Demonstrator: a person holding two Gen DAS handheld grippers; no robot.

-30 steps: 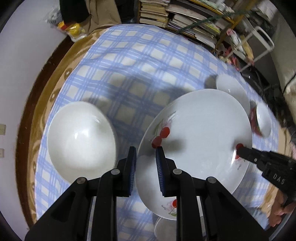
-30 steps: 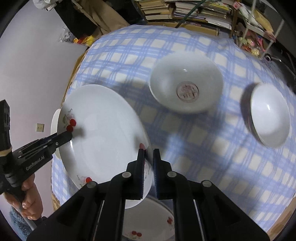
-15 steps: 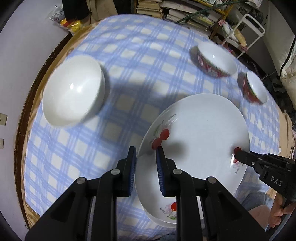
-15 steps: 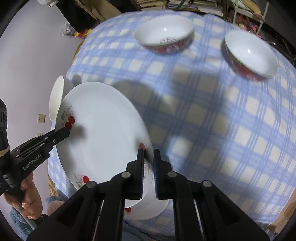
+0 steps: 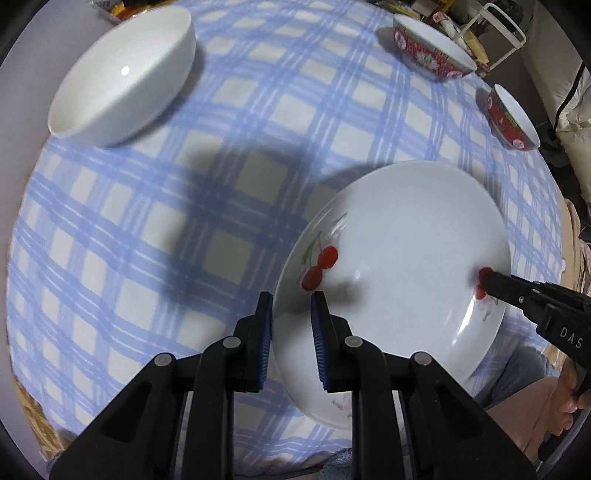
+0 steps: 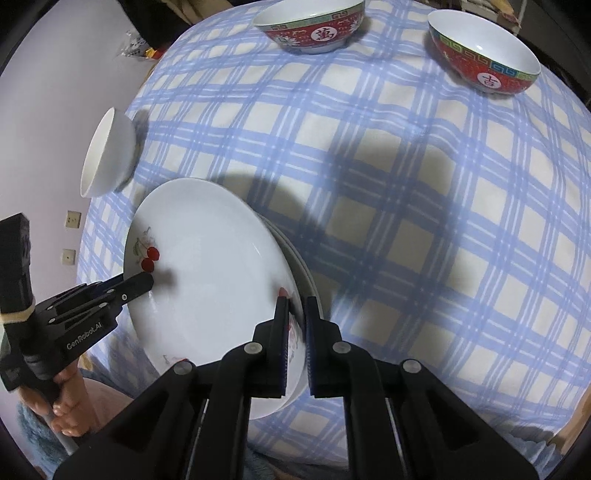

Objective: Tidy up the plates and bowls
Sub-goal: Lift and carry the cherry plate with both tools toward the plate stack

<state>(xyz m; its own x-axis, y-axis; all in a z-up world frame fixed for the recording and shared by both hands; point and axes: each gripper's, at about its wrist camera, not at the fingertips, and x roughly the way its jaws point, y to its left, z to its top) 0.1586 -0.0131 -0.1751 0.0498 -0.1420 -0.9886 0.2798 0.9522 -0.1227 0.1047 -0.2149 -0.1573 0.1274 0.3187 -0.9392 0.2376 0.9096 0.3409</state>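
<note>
A white round ceramic plate with red cherry print is held above a blue-and-white checked tablecloth, in the lower right of the left wrist view. The left gripper is pinched on its near rim; the right gripper is clamped on the opposite rim. In the right wrist view a second white plate edge is seen just beneath it. A plain white bowl sits upper left; two red patterned bowls are recorded along the top.
</note>
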